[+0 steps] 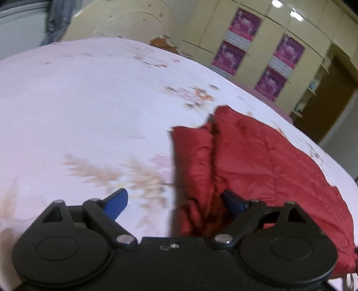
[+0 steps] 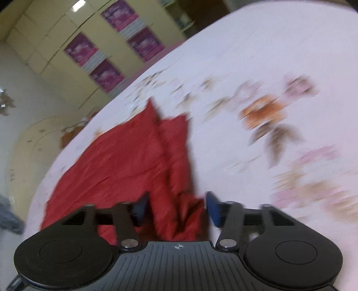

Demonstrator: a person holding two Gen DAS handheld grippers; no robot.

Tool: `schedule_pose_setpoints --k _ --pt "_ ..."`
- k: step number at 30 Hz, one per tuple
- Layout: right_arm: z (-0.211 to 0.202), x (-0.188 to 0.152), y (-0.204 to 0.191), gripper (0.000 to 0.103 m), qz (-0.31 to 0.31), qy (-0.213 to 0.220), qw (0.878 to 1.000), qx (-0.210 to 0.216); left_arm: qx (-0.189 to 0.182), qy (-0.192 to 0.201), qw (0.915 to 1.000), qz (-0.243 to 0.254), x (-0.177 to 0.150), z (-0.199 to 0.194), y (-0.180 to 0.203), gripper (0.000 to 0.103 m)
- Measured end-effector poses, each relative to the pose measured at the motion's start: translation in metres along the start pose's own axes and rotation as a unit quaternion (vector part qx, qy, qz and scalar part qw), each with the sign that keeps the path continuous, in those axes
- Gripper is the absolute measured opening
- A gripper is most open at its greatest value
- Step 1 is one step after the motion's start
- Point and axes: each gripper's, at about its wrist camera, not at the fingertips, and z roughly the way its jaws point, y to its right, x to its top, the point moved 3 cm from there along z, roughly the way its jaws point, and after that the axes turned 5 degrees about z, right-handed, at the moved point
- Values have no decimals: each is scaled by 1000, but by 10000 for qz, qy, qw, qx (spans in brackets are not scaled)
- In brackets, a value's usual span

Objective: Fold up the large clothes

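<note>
A red quilted garment (image 1: 257, 161) lies folded on a bed with a pale floral sheet (image 1: 78, 107). In the left wrist view it fills the right half, and its left edge bunches up between the jaws. My left gripper (image 1: 176, 201) stands wide open: the left blue pad (image 1: 117, 202) is over bare sheet, the right one sits against the red folds. In the right wrist view the red garment (image 2: 116, 161) stretches away to the left. My right gripper (image 2: 177, 208) is open around its crumpled near corner, and the pads (image 2: 213, 209) flank the cloth without pinching it.
A cream wardrobe (image 1: 268, 26) with purple posters (image 1: 243, 24) stands beyond the bed's far side. A cream curved headboard (image 1: 125, 20) rises at one end. Grey cloth (image 2: 9, 215) hangs off the bed edge. A brown door (image 1: 324, 100) is at the right.
</note>
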Motion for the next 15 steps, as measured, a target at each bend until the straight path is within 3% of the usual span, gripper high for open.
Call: schedule_pose_setpoints --k 1,3,4,5,7,9,12,15 --pt "-8 4 7 64 46 120 9999 -107 33 37 9999 -111 -2 -6 -8 79" --pt "-27 14 23 64 238 351 9990 -156 9 80 9996 -278 -3 -20 -15 66" --pt "-36 18 27 55 276 460 9985 -96 -87 173 9994 -285 -2 -28 -15 65" --pt "-44 22 27 35 215 513 9984 -42 -142 280 9993 -213 -1 -36 -10 65" --pt "-54 23 16 31 1 577 9983 71 -290 287 9991 -101 0 -42 1 68" --pt "-57 18 -8 17 -351 523 9973 380 -508 107 9982 -313 -5 -39 7 69" --pt "-53 -1 -53 15 -866 294 9920 870 -804 -162 9920 -960 -20 -38 10 64" --pt "-42 -27 -90 11 -1157 -59 9853 1260 -948 -398 9877 -1180 -38 -36 20 63"
